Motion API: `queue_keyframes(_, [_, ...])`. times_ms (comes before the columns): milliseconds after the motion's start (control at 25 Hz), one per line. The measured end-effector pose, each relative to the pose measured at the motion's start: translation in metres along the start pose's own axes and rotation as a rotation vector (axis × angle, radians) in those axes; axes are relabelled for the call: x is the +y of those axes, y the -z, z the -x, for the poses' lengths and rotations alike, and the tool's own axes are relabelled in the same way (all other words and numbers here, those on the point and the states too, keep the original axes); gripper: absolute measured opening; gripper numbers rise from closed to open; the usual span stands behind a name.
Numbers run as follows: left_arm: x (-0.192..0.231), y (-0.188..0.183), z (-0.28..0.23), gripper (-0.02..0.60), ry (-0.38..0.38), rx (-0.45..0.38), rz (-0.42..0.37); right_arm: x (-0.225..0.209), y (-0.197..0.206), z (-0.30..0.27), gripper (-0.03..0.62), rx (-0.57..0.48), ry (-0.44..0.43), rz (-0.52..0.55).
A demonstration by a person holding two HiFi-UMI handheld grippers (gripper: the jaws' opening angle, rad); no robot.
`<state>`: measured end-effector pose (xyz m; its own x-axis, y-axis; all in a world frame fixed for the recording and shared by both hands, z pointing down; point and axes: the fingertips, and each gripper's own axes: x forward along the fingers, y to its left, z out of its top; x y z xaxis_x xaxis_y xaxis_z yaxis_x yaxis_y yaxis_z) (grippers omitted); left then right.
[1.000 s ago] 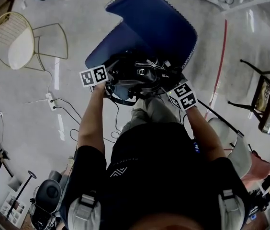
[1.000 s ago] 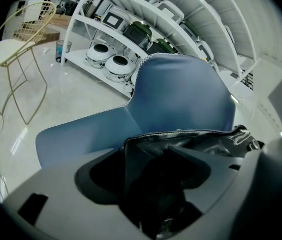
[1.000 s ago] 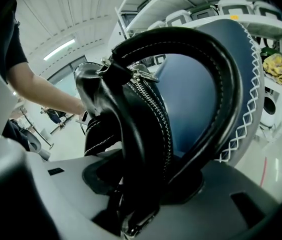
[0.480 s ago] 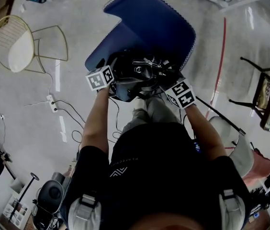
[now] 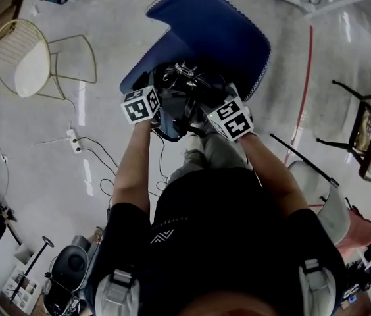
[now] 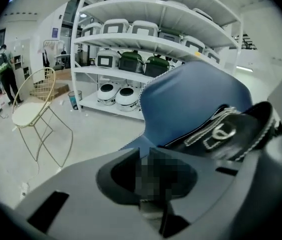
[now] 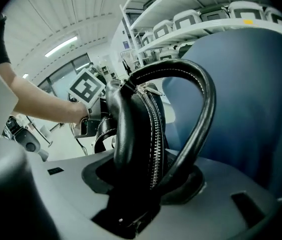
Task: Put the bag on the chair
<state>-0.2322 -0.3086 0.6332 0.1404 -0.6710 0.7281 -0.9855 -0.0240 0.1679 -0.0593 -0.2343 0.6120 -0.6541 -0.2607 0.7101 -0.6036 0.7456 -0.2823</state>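
A black leather bag (image 5: 184,89) with a zip and a loop handle hangs over the seat of the blue chair (image 5: 218,31). In the right gripper view the bag (image 7: 136,129) stands upright between the jaws. My right gripper (image 7: 141,176) is shut on its top edge, its jaws easing open a little. My left gripper (image 6: 144,160) is beside the bag (image 6: 233,134), to its left and apart from it. Its jaws are closing and stand almost together with nothing seen between them. In the head view the left gripper (image 5: 160,103) and right gripper (image 5: 202,108) flank the bag.
A gold wire chair (image 5: 24,58) stands at the far left, with a power strip and cables (image 5: 72,139) on the floor nearer me. A black framed chair (image 5: 363,137) is at the right. White shelves with appliances (image 6: 131,59) stand behind the blue chair (image 6: 191,104).
Both grippers have drawn closer together and moved toward the chair back. The bag has bunched narrower and shifted further over the seat. The right gripper has swung left.
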Motion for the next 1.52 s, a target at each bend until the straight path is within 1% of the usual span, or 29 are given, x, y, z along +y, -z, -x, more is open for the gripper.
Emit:
queue_keyframes(120, [0.0,-0.01,0.008,0.067,0.015,-0.029,0.037,0.0,-0.017,-0.016,0.218,0.027,0.014,0.009])
queue_keyframes(280, [-0.007,-0.016,0.021,0.067,0.052,-0.052,0.049,-0.006,-0.031,-0.033,0.233,0.044,0.047,0.01])
queue_keyframes(400, [-0.019,-0.016,0.029,0.067,0.085,-0.056,0.039,-0.011,-0.037,-0.04,0.24,0.049,0.073,0.016])
queue_keyframes(520, [-0.03,-0.016,0.034,0.067,0.112,-0.053,0.031,-0.012,-0.043,-0.045,0.249,0.063,0.079,0.017])
queue_keyframes(640, [-0.041,-0.013,0.034,0.104,0.147,-0.042,0.002,-0.01,-0.05,-0.052,0.255,0.077,0.084,0.024])
queue_keyframes(720, [-0.046,-0.013,0.035,0.092,0.151,-0.044,-0.006,-0.01,-0.057,-0.052,0.255,0.058,0.108,0.032])
queue_keyframes(800, [-0.048,-0.013,0.037,0.092,0.155,-0.05,0.0,-0.014,-0.066,-0.045,0.255,0.003,0.145,0.037])
queue_keyframes(880, [-0.049,-0.013,0.04,0.097,0.16,-0.054,-0.004,-0.015,-0.067,-0.039,0.255,-0.03,0.157,0.027])
queue_keyframes(1040, [-0.053,-0.013,0.049,0.112,0.168,-0.059,-0.011,-0.012,-0.062,-0.029,0.255,-0.036,0.181,0.013])
queue_keyframes(1280, [-0.063,-0.016,0.067,0.14,0.186,-0.094,-0.015,-0.001,-0.065,-0.006,0.255,-0.09,0.239,0.006])
queue_keyframes(1400, [-0.071,-0.013,0.081,0.147,0.205,-0.104,-0.006,0.006,-0.06,0.008,0.255,-0.104,0.25,-0.014])
queue_keyframes(1520, [-0.08,-0.009,0.096,0.147,0.23,-0.113,-0.021,0.011,-0.059,0.024,0.255,-0.131,0.282,-0.022])
